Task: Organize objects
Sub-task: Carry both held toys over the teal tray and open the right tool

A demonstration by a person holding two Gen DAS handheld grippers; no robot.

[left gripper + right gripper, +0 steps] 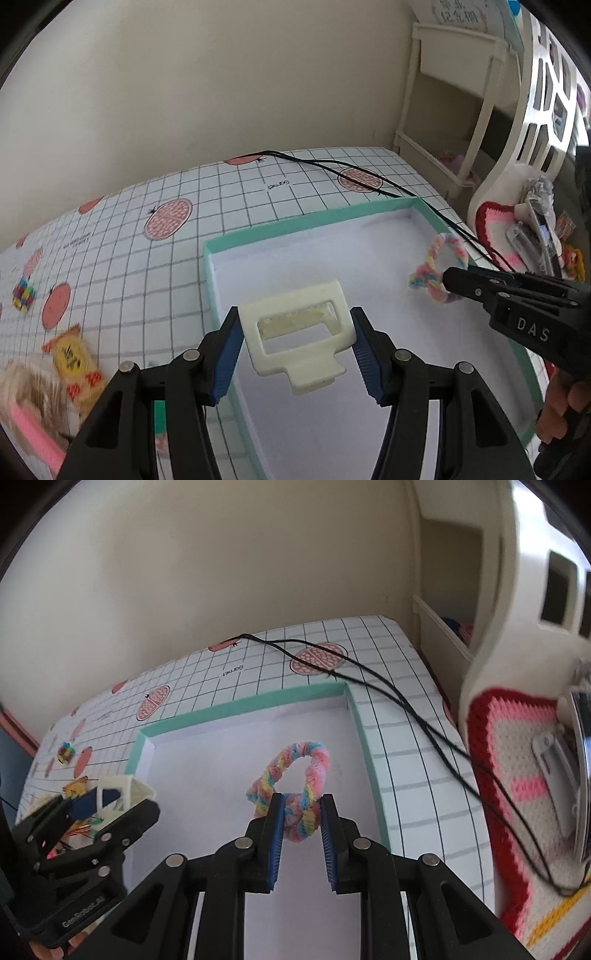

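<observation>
Left gripper (pixel 297 354): blue ribbed pads closed on the sides of a cream plastic rectangular hair claw clip (pixel 301 338), held in lower centre of the left wrist view, above the near-left part of the shallow mint-green-rimmed box with white lining (pixel 295 227).

Right gripper (pixel 302 827): jaws nearly closed around the knotted end of a pastel rainbow twisted chenille loop (pixel 295 775), centre frame; the left pad touches it, right-pad contact is hard to confirm. Loop arches up over the box floor, nearer its right wall.

Box sits on a white grid-pattern tablecloth with pink pomegranate prints (pixel 221 192). Two thin black cables (pixel 388 690) run across the cloth past the box's far right corner. Small colourful items (pixel 72 356) lie at lower left, blurred.
</observation>
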